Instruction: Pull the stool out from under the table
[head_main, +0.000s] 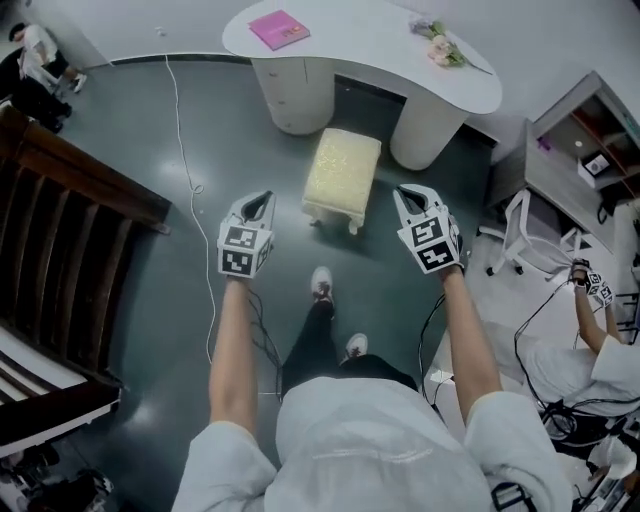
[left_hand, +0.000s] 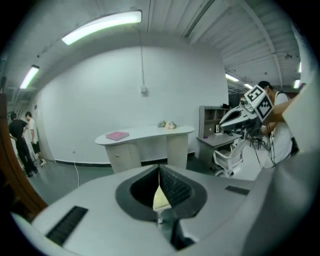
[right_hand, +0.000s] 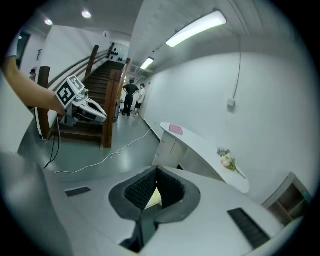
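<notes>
On the floor at the desk edge: the stool, untouched. Closed tight and empty, left claw and right claw, hovering short. Open first, grip both seat sides evenly, pull straight back.

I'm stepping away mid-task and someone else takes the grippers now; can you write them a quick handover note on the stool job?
Left gripper: shut, empty, in the air near the stool's left side.
Right gripper: shut, empty, in the air near its right side.
Stool: on the floor at the front of the table, between its two pedestals; neither gripper touches it.
Done: no grip yet.
Left: open the jaws, grip the stool, pull it toward you.
</notes>
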